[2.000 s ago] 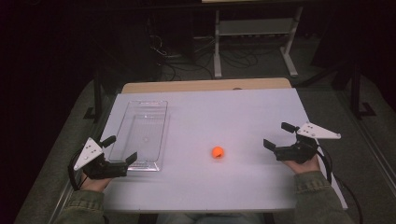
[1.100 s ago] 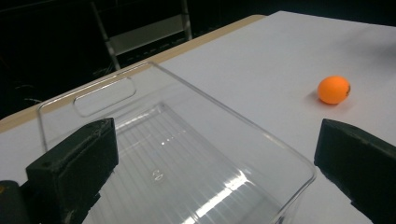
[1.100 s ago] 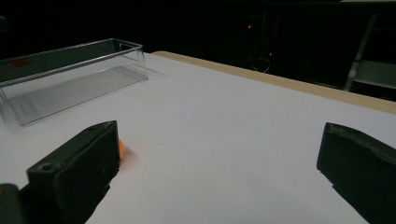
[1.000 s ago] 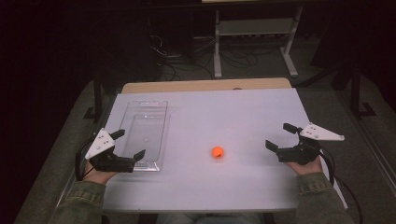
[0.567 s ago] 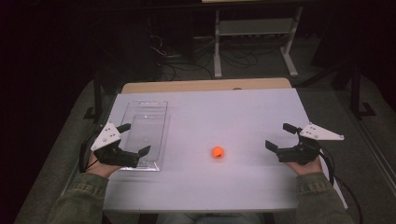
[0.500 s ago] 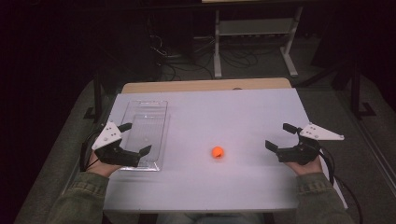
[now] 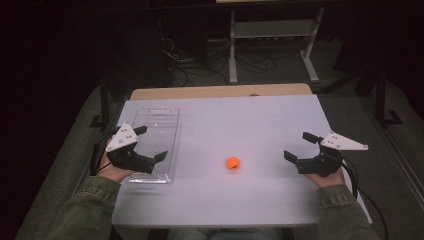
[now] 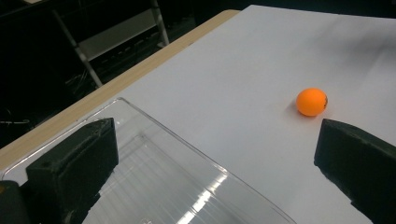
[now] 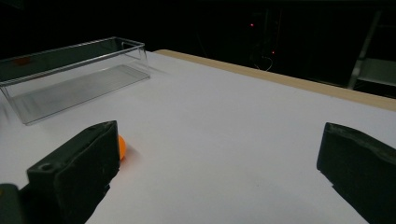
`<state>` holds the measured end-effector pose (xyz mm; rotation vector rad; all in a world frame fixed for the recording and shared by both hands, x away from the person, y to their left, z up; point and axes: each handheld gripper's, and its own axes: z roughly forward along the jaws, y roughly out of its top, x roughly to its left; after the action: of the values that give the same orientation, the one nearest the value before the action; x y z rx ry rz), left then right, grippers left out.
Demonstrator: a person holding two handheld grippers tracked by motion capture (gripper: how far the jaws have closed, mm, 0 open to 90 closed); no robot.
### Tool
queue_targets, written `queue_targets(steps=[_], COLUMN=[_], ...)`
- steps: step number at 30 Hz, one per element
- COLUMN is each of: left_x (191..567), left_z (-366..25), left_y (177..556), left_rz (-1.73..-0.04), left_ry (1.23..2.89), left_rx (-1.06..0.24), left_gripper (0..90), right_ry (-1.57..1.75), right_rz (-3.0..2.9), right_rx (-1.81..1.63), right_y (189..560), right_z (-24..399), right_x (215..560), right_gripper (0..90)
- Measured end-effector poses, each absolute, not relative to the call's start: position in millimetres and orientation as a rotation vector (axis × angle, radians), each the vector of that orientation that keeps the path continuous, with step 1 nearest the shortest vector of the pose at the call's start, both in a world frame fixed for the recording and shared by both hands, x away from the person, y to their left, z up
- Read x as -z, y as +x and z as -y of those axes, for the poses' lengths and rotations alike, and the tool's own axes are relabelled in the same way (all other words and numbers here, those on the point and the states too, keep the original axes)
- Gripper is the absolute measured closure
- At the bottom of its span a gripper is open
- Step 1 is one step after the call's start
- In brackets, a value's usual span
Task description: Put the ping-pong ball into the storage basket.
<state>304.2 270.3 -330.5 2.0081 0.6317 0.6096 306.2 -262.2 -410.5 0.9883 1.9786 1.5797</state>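
Jaws on both grippers, left (image 7: 150, 145) and right (image 7: 299, 147), were wide apart, flanking the orange ball (image 7: 232, 162), ready to grab.

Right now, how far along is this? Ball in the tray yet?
Not yet. Nothing looks done: the orange ball lies on the white table, apart from the clear tray, which holds nothing. In hand: the left gripper hovers open over the tray's near end, pointed toward the ball; the right gripper waits open at the ball's other side. Left, probably: grasp, carry, drop in.
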Motion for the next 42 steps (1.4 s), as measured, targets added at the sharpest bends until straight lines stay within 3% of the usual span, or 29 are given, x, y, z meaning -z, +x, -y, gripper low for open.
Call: queue_targets(steps=[42], left_x=[312.4], left_z=[-229.4], left_y=[333.7], left_rz=[-0.513], left_ry=[2.115], left_rx=[-0.542], left_gripper=[0.0], right_ry=[1.005], right_rz=[-1.987], right_rx=[-1.572], right_y=[306.6], right_z=[262.8], right_x=[411.2], right_gripper=[0.0])
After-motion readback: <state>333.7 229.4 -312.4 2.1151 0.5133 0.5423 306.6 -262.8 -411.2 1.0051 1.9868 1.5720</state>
